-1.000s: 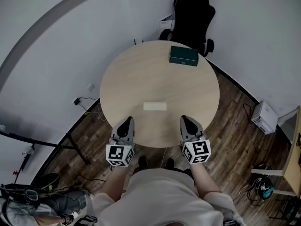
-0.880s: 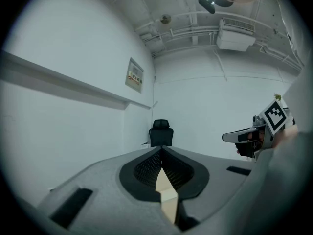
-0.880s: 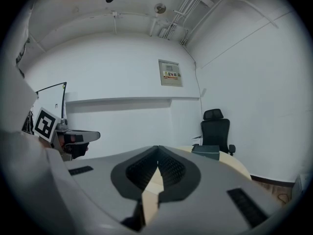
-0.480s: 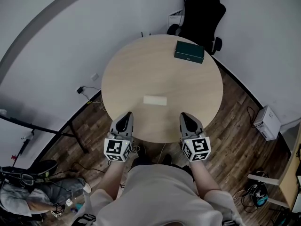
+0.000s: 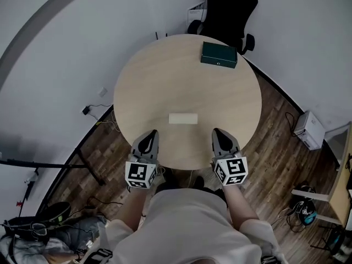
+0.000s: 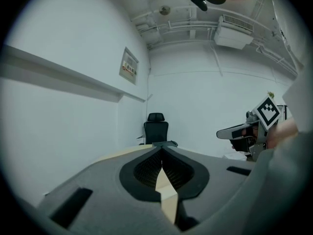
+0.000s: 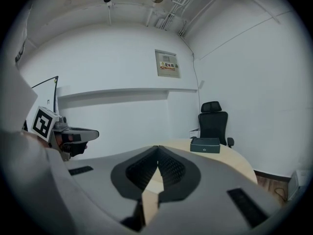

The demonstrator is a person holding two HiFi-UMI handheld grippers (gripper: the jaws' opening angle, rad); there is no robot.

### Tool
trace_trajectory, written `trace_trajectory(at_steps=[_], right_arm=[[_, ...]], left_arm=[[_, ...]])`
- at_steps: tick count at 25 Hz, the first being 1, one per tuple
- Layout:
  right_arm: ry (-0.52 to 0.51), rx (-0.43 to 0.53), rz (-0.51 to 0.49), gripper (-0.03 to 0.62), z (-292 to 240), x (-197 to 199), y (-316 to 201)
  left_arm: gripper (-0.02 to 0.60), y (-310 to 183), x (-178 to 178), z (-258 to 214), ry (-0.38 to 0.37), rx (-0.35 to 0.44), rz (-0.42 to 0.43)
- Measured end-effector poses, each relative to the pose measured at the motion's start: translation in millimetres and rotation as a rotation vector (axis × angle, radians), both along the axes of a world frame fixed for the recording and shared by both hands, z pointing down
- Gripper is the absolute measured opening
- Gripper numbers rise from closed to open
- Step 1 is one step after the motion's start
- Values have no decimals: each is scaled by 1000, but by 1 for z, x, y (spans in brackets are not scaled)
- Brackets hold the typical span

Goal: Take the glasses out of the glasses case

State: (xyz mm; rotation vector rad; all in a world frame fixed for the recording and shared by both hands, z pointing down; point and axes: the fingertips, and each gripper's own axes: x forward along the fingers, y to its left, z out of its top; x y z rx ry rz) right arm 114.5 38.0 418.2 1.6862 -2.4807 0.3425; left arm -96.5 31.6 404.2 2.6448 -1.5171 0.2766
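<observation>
One dark green glasses case (image 5: 219, 54) lies flat and closed on the round, pale wooden bench (image 5: 165, 76). It is a low rectangular box with a small light mark at the middle of its front face. It sits at the far rim of the bench, well apart from both pairs of jaws and with bare wood between. In the right gripper view it stands ahead of the jaws and a little to their right (image 7: 205, 145), with a black office chair (image 5: 228, 7) just behind it. Nearer, a pale flat block (image 5: 182, 118) rests on the bench just ahead of the jaw tips, between the lines of the two grippers and touching neither. The left gripper (image 5: 149, 135) has its jaws together, the tips meeting with nothing between them; only the bench top shows through the narrow wedge behind the tips (image 6: 161, 153). The right gripper (image 5: 220, 134) is likewise closed and empty (image 7: 157, 151). Both grippers hang side by side over the near rim of the bench, pointing across it nearly level. Their marker cubes face up towards the head, and the person's forearms reach forward behind them from the body.
</observation>
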Motion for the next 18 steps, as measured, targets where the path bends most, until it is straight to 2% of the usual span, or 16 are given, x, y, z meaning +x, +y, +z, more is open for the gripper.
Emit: trace_trajectory(at_steps=[6, 10, 15, 18], right_arm=[[29, -41, 79, 11, 19, -20, -19], [42, -57, 104, 11, 28, -25, -25], [37, -76, 79, 11, 39, -16, -40], [43, -95, 28, 11, 47, -13, -45]], left_arm=[[8, -37, -26, 18, -1, -22, 78], [8, -51, -30, 31, 3, -50, 115], [8, -58, -10, 46, -11, -81, 108], [8, -56, 1, 48, -39, -90, 95]])
